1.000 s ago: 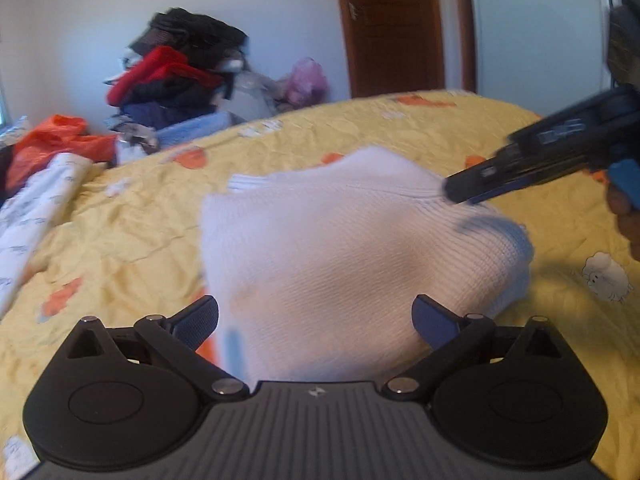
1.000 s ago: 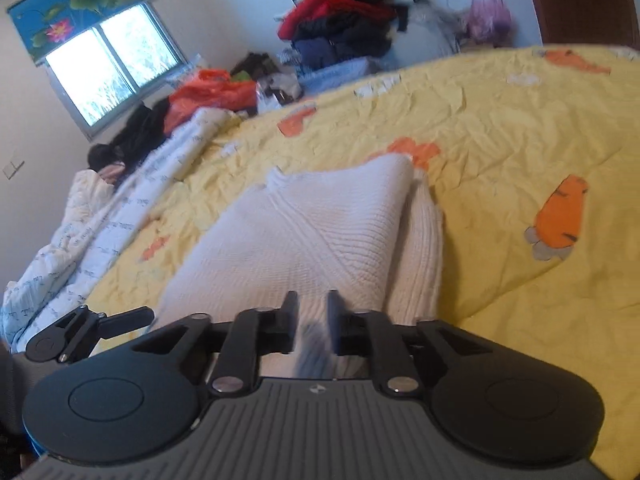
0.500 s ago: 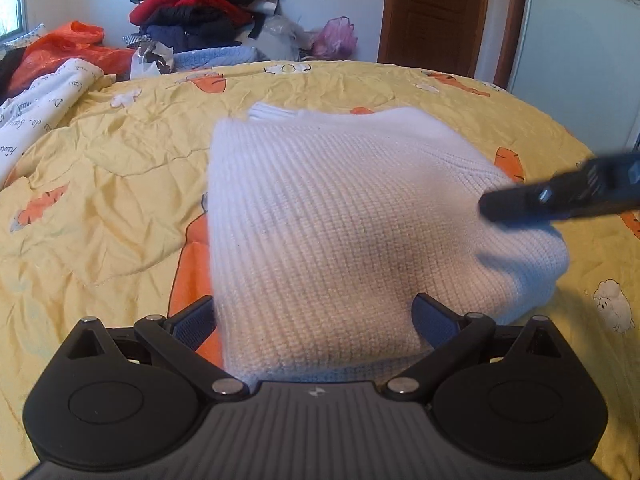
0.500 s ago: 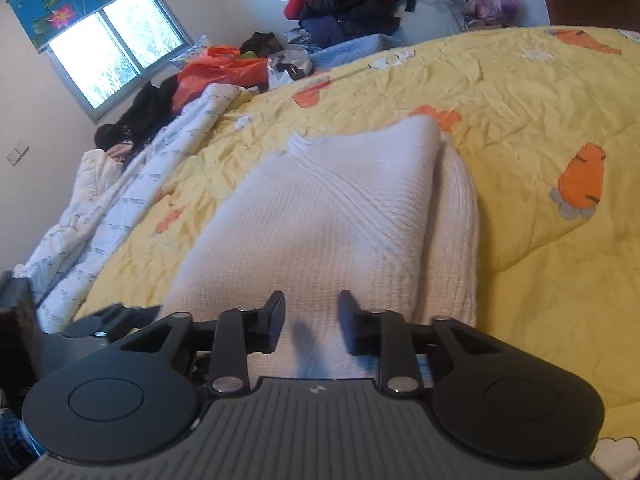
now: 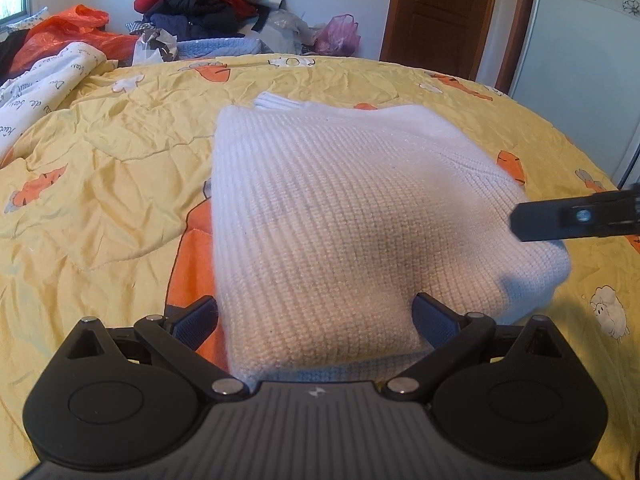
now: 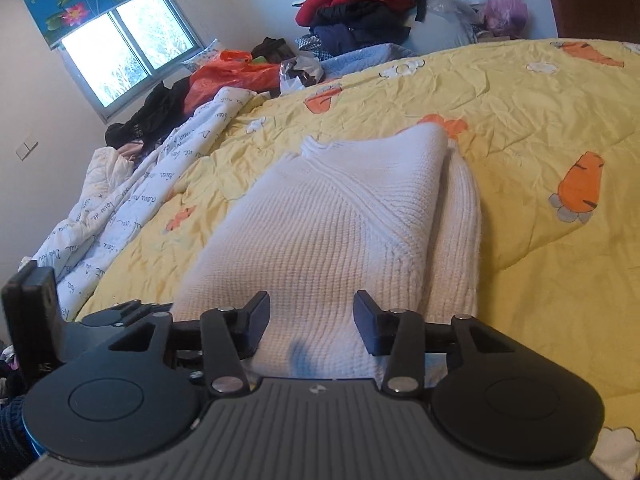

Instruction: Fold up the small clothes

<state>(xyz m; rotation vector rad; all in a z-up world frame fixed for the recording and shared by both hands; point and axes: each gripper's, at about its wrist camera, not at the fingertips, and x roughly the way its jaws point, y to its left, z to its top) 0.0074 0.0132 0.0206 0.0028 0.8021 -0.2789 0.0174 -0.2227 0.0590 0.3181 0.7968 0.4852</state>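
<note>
We see one white knitted sweater (image 5: pixel 344 216), folded, lying on the yellow quilt (image 5: pixel 112 168) in the middle of both views. There are two grippers.

The left gripper (image 5: pixel 316 316), at the bottom of its own view, stands wide open; the near edge of the sweater lies between its two fingers (image 5: pixel 196 318), and we cannot tell if the pads touch the knit. In the right wrist view its body shows at the lower left.

The right gripper (image 6: pixel 312 316) is about half open and its jaws are opening now. The sweater's near edge sits between the fingers (image 6: pixel 256 318), but the pads do not press on it. In the left wrist view one black finger of it reaches in from the right edge, just above the sweater's right corner.

In the upper part of both frames we count one pile of clothes (image 5: pixel 208 4), one orange plastic bag (image 5: pixel 68 32) and one pink bag (image 5: pixel 338 34). At the left lies one white quilt with writing (image 6: pixel 132 208). One window (image 6: pixel 120 52) is in the upper left of the right view.
</note>
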